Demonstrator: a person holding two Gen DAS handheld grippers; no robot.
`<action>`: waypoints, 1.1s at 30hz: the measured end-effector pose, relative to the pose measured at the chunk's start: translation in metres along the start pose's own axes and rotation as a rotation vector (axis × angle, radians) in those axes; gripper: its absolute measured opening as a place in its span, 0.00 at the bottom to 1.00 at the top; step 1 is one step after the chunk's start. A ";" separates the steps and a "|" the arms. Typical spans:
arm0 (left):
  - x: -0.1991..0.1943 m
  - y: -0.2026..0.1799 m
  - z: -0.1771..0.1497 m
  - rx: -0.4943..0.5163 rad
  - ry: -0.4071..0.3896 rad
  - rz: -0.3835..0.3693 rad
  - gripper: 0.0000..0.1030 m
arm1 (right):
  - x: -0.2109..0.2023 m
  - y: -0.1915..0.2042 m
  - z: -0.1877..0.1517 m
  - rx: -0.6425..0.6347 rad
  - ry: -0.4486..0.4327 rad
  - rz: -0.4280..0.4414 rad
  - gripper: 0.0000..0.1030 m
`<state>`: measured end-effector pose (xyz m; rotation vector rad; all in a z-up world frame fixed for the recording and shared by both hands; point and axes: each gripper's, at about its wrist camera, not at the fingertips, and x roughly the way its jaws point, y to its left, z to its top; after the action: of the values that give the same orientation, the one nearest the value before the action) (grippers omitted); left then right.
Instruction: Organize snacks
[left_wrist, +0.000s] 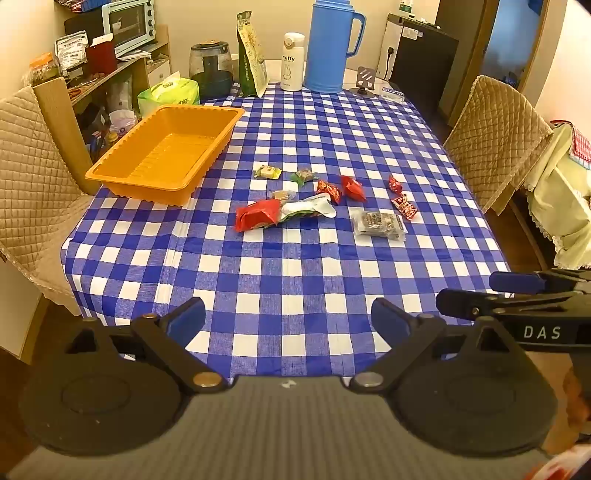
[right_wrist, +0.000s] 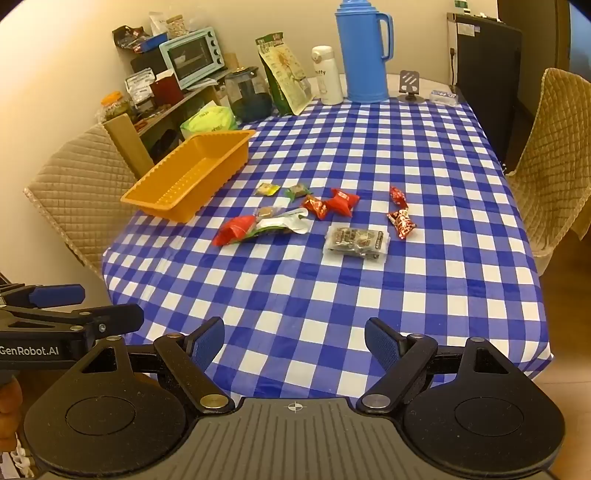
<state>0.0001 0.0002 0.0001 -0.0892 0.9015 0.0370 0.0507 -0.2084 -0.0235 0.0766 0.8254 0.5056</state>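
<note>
An orange plastic tray (left_wrist: 166, 162) sits near the left edge of the surface (left_wrist: 295, 277), which is covered with a blue and white checked cloth; nothing lies in the tray (its ribbed floor is bare). The snacks lie loose on the cloth to the right of it, well apart from the tray's wall. Nearest the tray are a small yellow-green candy (left_wrist: 268, 171) and a green-wrapped candy (left_wrist: 303, 176). Below them a long red and white packet (left_wrist: 280, 213) rests partly over a small clear-wrapped sweet (left_wrist: 281, 194). Further right are several red-wrapped candies (left_wrist: 352, 187), one of them (left_wrist: 404, 206) just beside a clear packet of dark pieces (left_wrist: 377, 223).

At the far end stand a blue thermos jug (left_wrist: 332, 44), a white Miffy bottle (left_wrist: 292, 61), a green stand-up pouch (left_wrist: 251, 55) and a dark glass jar (left_wrist: 211, 68), the jar's contents unclear.

The left gripper (left_wrist: 288, 319) hangs over the near edge with its jaws spread wide and nothing between them. The right gripper (right_wrist: 294, 341) is likewise wide open and holds nothing.
</note>
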 end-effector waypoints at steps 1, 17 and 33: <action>0.000 0.000 0.000 0.002 -0.003 0.002 0.93 | 0.000 0.000 0.000 0.001 0.000 0.001 0.80; 0.000 0.000 0.000 0.000 -0.001 -0.001 0.93 | 0.004 0.000 0.001 0.001 0.006 0.000 0.80; 0.000 0.000 0.000 -0.001 0.000 -0.005 0.93 | 0.005 -0.001 0.001 0.002 0.008 -0.001 0.80</action>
<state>0.0002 0.0004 0.0004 -0.0921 0.9010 0.0330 0.0544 -0.2065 -0.0267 0.0754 0.8341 0.5043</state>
